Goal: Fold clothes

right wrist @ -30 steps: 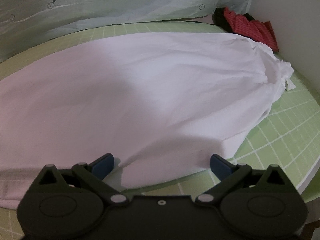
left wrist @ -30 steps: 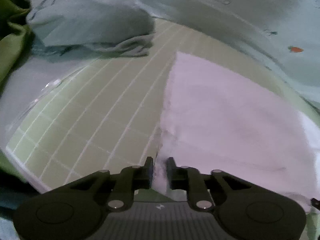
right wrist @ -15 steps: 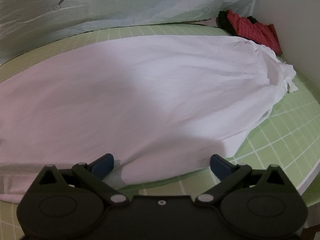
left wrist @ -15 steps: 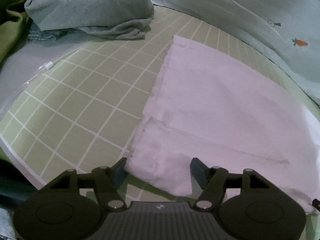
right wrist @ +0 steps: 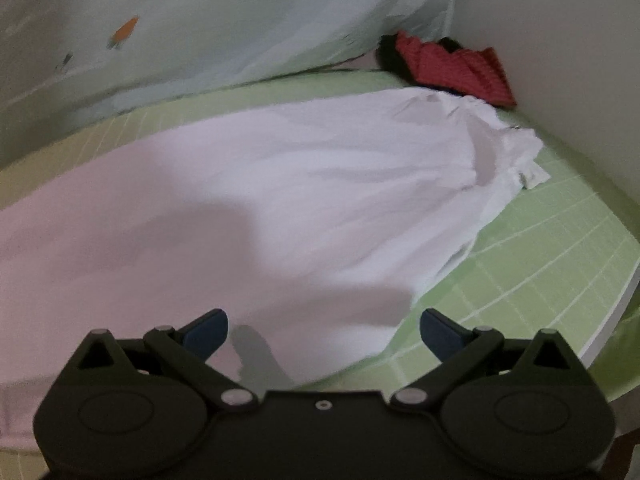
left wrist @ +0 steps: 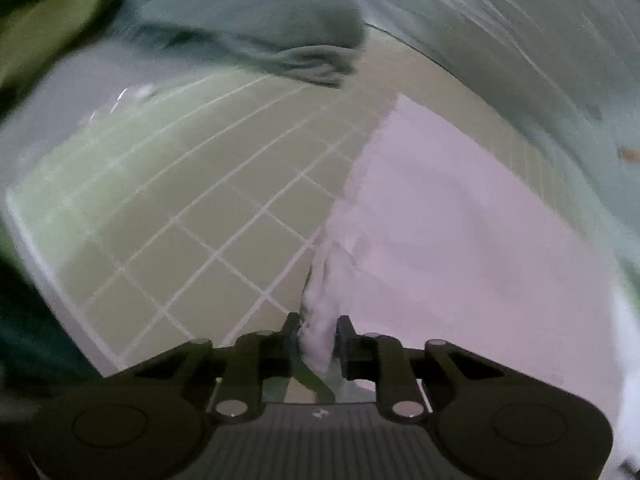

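Observation:
A white garment lies spread on the green grid mat, its bunched end toward the far right corner. In the left wrist view the same white garment covers the right half of the mat. My left gripper is shut on the garment's near left corner, and the cloth is pinched into a ridge between the fingers. This view is motion-blurred. My right gripper stands open over the garment's near edge, with cloth lying between and under its blue fingertips.
A grey garment heap sits at the mat's far left, with green fabric beside it. A pale carrot-print sheet runs along the back. A red-and-black cloth lies in the far right corner by a white wall. The mat's edge is close on the right.
Half a second ago my left gripper stood open over the garment's corner; now it has shut on that corner and is moving. The right gripper stays open and has shifted slightly.

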A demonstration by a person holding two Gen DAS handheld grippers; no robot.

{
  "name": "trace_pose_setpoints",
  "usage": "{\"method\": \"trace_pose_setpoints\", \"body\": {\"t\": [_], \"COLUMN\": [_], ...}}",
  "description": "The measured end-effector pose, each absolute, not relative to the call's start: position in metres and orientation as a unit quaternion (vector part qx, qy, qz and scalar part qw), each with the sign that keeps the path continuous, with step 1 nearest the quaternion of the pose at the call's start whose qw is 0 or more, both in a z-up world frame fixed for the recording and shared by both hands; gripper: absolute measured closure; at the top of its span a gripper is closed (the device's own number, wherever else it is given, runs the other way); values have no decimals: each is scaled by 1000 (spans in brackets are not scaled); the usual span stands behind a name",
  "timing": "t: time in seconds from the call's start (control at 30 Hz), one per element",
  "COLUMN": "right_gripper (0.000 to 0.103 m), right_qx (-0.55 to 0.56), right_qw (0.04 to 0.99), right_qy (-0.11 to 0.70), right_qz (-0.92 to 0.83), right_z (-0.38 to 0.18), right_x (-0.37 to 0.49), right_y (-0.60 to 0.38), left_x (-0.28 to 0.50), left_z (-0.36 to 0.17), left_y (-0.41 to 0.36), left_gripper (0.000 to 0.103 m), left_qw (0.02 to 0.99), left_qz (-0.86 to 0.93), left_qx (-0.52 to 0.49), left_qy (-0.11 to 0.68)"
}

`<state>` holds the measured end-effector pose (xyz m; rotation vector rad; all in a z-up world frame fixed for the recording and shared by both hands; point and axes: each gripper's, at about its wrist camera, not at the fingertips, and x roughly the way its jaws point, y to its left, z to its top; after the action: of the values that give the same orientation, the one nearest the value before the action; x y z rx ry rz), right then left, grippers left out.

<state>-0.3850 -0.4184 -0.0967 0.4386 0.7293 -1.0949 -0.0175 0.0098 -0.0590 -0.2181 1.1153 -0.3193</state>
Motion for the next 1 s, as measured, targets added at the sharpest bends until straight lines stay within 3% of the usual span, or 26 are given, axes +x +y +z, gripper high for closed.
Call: {"method": "trace_pose_setpoints", "body": {"t": [0.1,0.27,0.47,0.63,0.8,1.0], "right_gripper": [0,0,0,0,0,0], "right_qx": [199,198,203,197,201,210], "right_qw": [770,763,754,748,741,742], "right_qy": [328,322,318,321,329,345], "right_qz": [-510,-525,-538,-546,-549,-535], "right_z": [-89,-82,-77,-77,-81,-92], "right_x": [-399,-433,-481,-517,-546,-555], "right_y": [-435,-465,-510,-540,-569,-590], "left_x": [-20,-35,-87,-174,-229,-217], "left_z": [-47,-5,32,8,-47,-33], "left_y": [8,-42,-164,-265,-298,-289], "left_gripper": [90,90,91,91,91,87], "left_qw": [837,867,872,826,792,801], "left_qz": [-128,-169,-292,-391,-383,-365], "left_qx": [-147,-121,-41,85,179,115], "left_qy": [512,452,390,397,441,460]}}
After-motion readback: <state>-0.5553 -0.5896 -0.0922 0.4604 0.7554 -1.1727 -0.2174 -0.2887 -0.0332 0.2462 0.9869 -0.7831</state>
